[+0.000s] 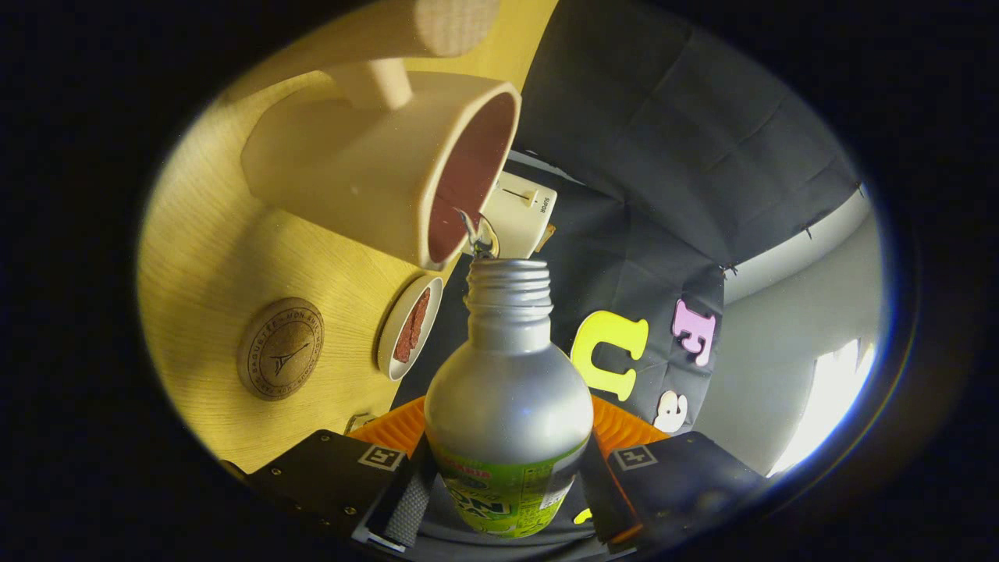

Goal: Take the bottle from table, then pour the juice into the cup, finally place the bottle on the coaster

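Wooden table (203, 257); fingers (406, 507) clamping tilted bottle (507, 398).

The bottle (507, 390) hides its own base and the inner faces of the gripper (503, 499) fingers, so whether both pads press on it cannot be told. The cup (375, 168) covers part of the white box (521, 215) behind it. The liquid at the bottle's mouth is too small to make out. The coaster's (280, 348) printed ring is too fine to read.

Staged booth, household tabletop: black cloth wall (687, 148), wooden table (211, 257), cup (390, 164), small dish (410, 324), coaster (281, 349).
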`<state>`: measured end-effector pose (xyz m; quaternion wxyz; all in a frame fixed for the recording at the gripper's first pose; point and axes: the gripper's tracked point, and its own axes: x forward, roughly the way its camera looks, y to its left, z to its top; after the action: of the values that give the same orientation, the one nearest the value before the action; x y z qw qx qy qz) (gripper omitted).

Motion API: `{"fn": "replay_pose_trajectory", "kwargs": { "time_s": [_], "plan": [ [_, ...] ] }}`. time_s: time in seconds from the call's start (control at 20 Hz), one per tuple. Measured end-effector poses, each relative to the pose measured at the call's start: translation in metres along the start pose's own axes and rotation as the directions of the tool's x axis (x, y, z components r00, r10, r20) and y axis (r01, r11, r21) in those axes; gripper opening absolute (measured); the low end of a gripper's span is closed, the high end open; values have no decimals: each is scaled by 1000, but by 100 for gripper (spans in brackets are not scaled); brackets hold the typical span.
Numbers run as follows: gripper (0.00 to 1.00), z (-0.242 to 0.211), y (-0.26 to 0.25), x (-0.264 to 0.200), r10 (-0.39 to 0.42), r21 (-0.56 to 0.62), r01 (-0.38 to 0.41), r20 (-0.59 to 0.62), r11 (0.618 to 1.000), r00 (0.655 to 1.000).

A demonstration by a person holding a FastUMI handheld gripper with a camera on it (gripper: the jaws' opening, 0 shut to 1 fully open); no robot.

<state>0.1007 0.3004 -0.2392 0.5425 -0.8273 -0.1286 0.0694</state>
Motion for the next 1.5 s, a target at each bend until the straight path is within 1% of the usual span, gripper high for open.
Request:
{"fn": "replay_pose_trajectory", "kwargs": {
  "time_s": [0.25, 0.75, 1.3, 1.5],
  "plan": [
    [81, 2, 2, 1, 10, -25, -9, 16, 1000, 1000],
    [81, 1, -12, 2, -22, -62, 23, 17, 998, 1000],
    [81, -1, -17, -1, -19, -134, 23, 28, 991, 999],
    [81, 4, -24, -1, -44, -182, 52, 48, 982, 998]
  ]
}}
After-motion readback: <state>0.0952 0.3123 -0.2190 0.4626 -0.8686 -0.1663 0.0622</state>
